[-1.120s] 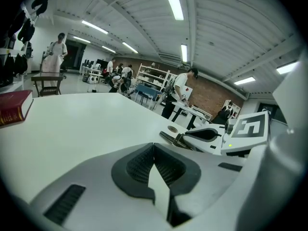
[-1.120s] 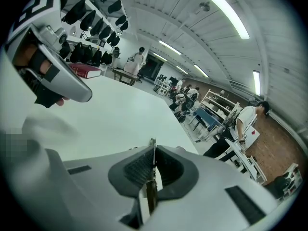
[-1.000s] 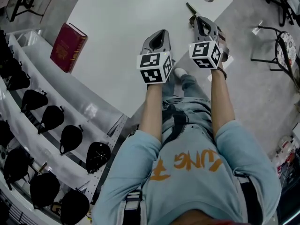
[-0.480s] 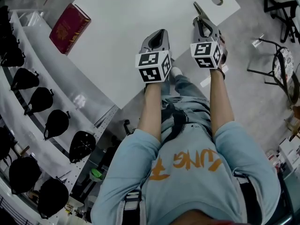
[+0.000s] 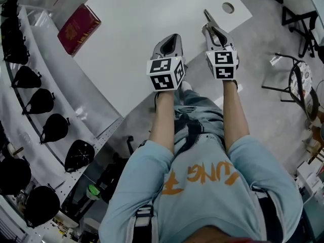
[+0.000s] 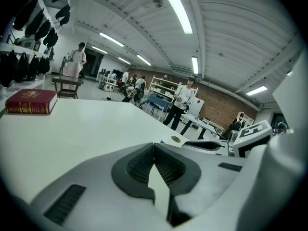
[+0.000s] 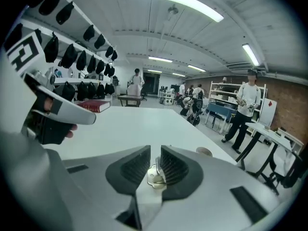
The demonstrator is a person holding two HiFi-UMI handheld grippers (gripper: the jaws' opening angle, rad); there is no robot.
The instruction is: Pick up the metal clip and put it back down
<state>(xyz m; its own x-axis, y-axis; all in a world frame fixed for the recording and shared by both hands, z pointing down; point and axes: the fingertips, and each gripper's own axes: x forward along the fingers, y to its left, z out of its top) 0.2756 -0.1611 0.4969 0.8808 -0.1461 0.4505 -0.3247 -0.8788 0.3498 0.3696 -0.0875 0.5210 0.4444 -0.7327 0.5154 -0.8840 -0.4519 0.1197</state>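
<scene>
- The slim silver metal clip [image 7: 155, 177] is pinched in my right claw [image 7: 155, 165], its tip poking out near the round hole [image 5: 228, 7] in the white bench [image 5: 131, 29].
- My left claw [image 6: 154, 165], farther from that hole, is closed on nothing.
- The dark red hardback book [image 5: 78, 28] lies well apart from the hole, across the bench.

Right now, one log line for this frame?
right gripper: shut on metal clip | left gripper: shut, empty | both over white table | red book: table's far left edge
</scene>
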